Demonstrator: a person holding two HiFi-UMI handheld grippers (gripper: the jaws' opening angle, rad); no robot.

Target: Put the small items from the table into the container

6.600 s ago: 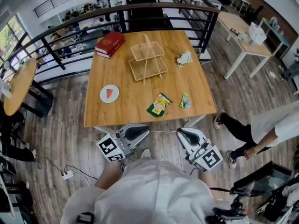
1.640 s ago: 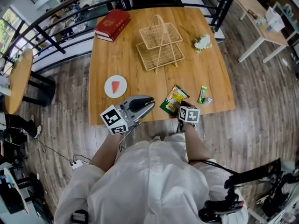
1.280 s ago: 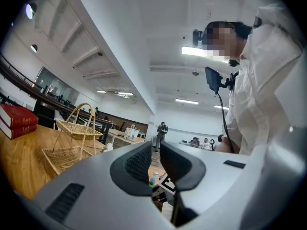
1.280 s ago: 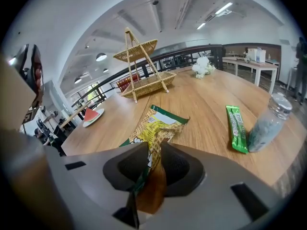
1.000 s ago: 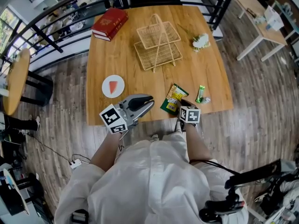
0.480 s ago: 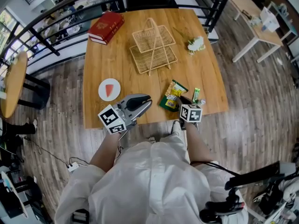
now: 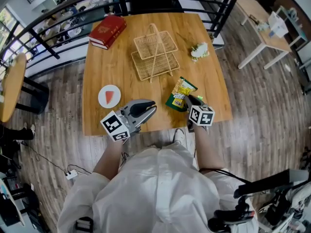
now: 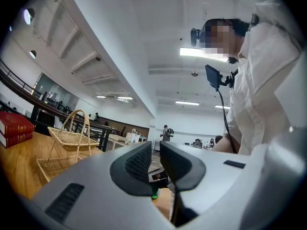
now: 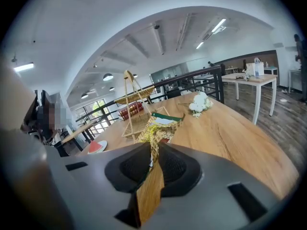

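Observation:
My right gripper [image 7: 187, 100] grips a yellow-green snack bag [image 7: 180, 93] by its near corner, raised off the wooden table [image 7: 104, 67]; its jaws are still closing on the bag. In the right gripper view the bag [image 9: 160, 127] sticks out from between the pads [image 9: 139, 166]. The two-tier wire basket [image 7: 154, 55] stands at the table's middle back, seen beyond the bag [image 9: 135, 110]. A small green packet [image 7: 199, 99] peeks out beside the right gripper. My left gripper [image 7: 152, 106] hovers at the table's front edge, shut with nothing in it [image 8: 156, 163].
A white plate with a watermelon slice [image 7: 109, 96] lies front left. A red book [image 7: 107, 30] sits at the back left corner and a white flower bunch [image 7: 199, 51] at the back right. A black railing [image 7: 58, 6] runs behind the table.
The right gripper has risen and carried the snack bag up and toward the basket. The left gripper has stayed about where it was.

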